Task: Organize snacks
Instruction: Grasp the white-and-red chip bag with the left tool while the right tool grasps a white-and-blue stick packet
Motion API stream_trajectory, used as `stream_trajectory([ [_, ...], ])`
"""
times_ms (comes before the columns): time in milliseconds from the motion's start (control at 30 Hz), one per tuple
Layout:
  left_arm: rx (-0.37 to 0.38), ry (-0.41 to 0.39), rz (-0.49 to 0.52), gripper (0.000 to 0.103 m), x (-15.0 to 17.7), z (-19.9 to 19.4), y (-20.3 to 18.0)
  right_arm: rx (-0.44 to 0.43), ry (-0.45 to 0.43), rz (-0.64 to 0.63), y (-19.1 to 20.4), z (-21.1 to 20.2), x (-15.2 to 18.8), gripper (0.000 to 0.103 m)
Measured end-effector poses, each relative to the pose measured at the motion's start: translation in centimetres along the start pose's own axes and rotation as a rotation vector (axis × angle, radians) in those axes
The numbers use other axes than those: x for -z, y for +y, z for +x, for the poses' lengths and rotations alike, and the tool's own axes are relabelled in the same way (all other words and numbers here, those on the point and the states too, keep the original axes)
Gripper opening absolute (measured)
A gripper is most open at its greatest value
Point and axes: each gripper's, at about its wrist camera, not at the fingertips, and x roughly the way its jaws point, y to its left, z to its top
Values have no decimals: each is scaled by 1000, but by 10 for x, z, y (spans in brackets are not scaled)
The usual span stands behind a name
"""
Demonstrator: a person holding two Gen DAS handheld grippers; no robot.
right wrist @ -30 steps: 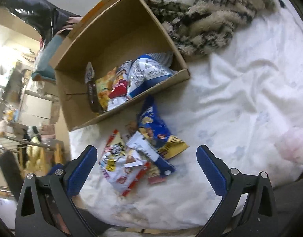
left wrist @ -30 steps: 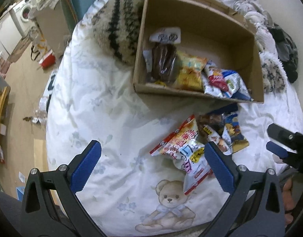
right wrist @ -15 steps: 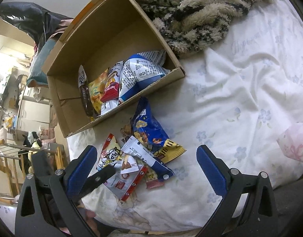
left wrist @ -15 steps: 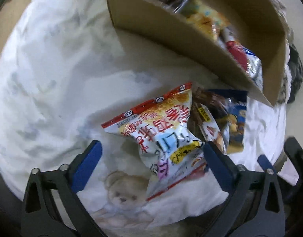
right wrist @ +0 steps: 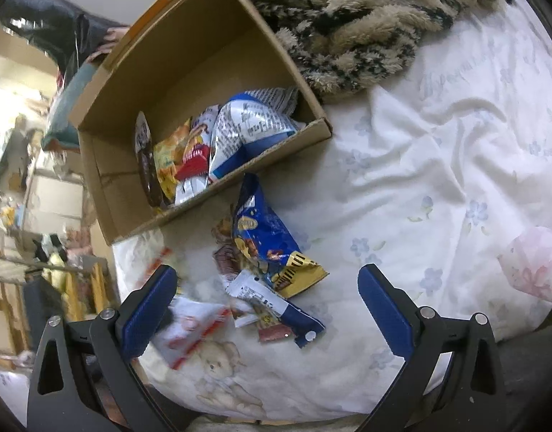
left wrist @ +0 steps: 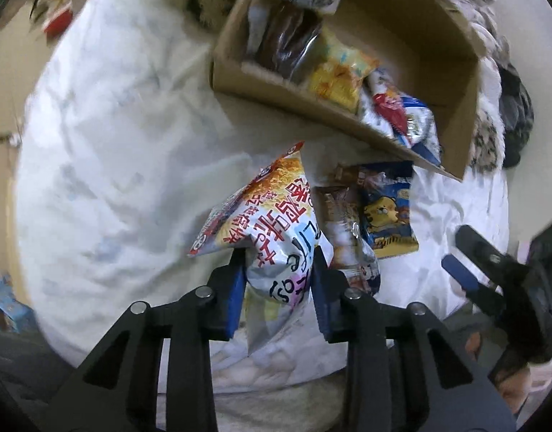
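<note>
The red-and-white snack bag [left wrist: 272,237], crinkled and printed with large red characters, sat clamped in the left gripper [left wrist: 279,288], whose jaws had just closed on it, over the white bedsheet [left wrist: 114,165]. At 1 o'clock lay a blue packet [left wrist: 387,208]; the cardboard box [left wrist: 452,151] at 12 o'clock already held several snacks. The right gripper [right wrist: 265,306] stood apart, holding nothing, above loose packets [right wrist: 272,302].

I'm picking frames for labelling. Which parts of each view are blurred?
Left wrist view: the cardboard box and bedsheet are smeared; the red-and-white snack bag stays readable. Right wrist view: mostly sharp, only that bag is streaked.
</note>
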Motion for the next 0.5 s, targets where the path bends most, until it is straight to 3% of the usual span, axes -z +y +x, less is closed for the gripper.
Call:
stream_trajectory([
  [67,-17,-3,51,28,0,-12,-4,6,26,-23,3,3,1,101],
  [100,-32,-7,84,28,2,-19,-4,7,41,-35,4,6,2,95],
  [167,-54,-7,119,28,3,-25,-3,27,78,-63,6,12,5,80],
  [233,-85,-21,143,28,4,-26,-3,45,114,-86,7,19,8,53],
  [500,-79,-94,112,28,2,-26,4,152,233,-241,26,57,24,50],
])
